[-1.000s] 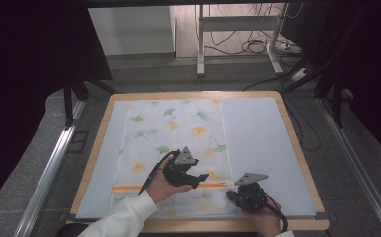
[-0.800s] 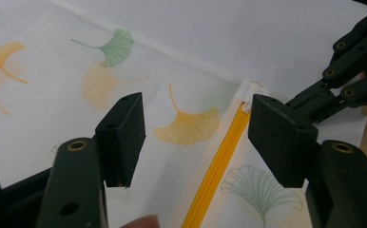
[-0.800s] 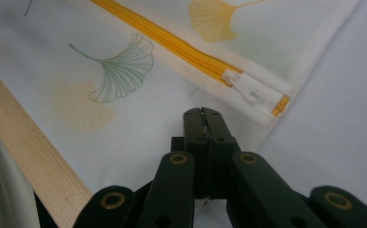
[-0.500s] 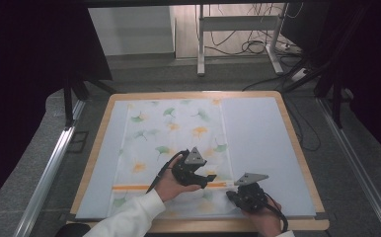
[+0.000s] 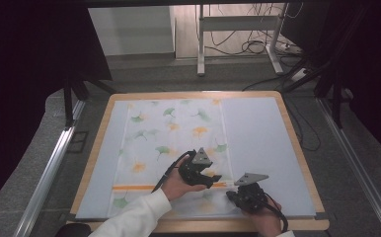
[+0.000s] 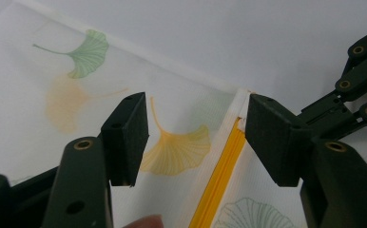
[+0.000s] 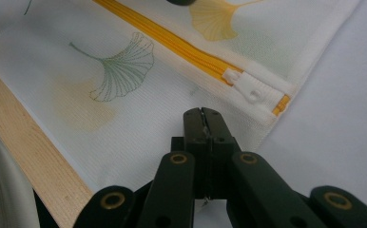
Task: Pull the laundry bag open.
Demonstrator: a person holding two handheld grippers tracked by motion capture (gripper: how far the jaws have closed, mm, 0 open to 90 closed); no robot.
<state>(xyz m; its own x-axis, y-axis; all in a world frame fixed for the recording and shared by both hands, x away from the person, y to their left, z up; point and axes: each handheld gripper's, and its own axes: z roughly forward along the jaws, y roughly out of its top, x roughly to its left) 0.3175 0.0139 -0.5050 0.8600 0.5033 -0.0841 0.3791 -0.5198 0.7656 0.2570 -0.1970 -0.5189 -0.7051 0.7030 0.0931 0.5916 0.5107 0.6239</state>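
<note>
- The white mesh laundry bag printed with green and orange ginkgo leaves (image 5: 173,148) lies flat on the pale blue mat (image 5: 262,143) that covers the wooden surface (image 5: 299,148), with its near edge close to the person.
- A yellow zipper (image 7: 172,42) runs across the bag near that edge; its white plastic slider (image 7: 248,88) sits at the end by the bag's right-hand seam.
- The right hand-held gripper (image 7: 203,116) has its jaws pressed together on the bag's corner just below the slider, pinning the cloth.
- The left hand-held gripper (image 6: 196,137) hovers over the zipper end with a moderate gap; its jaws have just been closing, with cloth and zipper beneath them and nothing pinched yet.
- The bag looks light, thin and limp: it would likely bunch or slide on the smooth mat if pulled without an anchor.
- The slider's small tab is probably the best hold, though it is slick and easily missed; the stitched seam gives a firmer grip than open mesh.
</note>
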